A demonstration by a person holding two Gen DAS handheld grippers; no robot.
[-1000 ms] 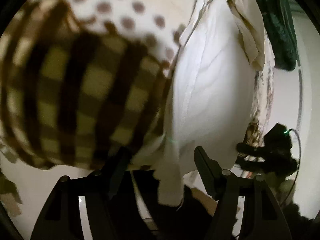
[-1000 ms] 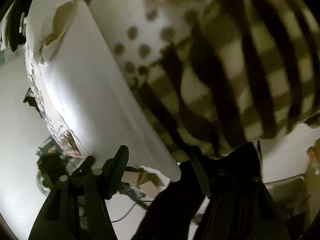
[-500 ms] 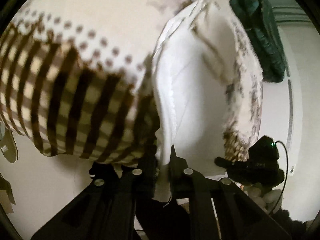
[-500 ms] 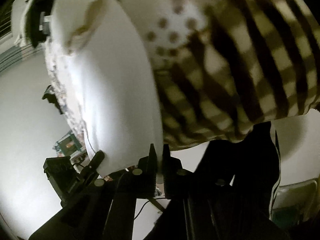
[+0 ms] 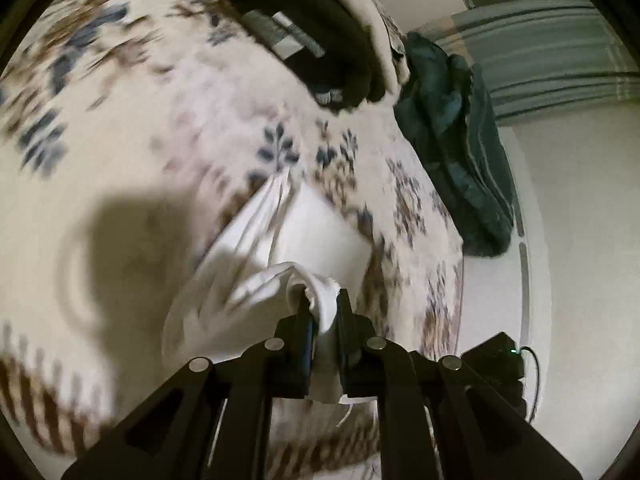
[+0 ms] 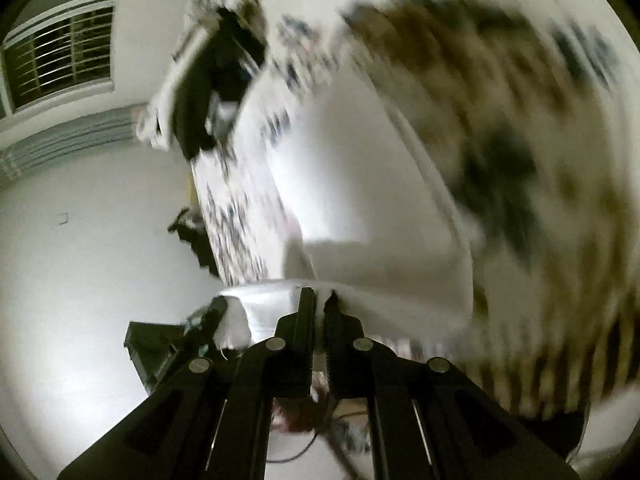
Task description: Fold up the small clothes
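White cotton garment (image 5: 256, 288), small and crumpled, is caught at both ends: a bunched fold of it stands pinched between the black fingers of the left gripper (image 5: 323, 312), whose jaws have closed tight on the cloth with fabric spilling out above and below the pads. In the right wrist view the right gripper (image 6: 319, 304) has its jaws drawn almost together on a thin white edge of the same garment (image 6: 360, 240), which spreads away from the tips up and to the right. Beyond the jaws the garment hangs over a cream bedspread with blue and brown leaf print (image 5: 120, 128). Brown-and-cream checked cloth (image 5: 36, 408) lies at the near left, blurred. Farther off, a black folded garment (image 5: 312, 36) rests on the bedspread, with a dark green bundle (image 5: 460, 152) at its far right edge.
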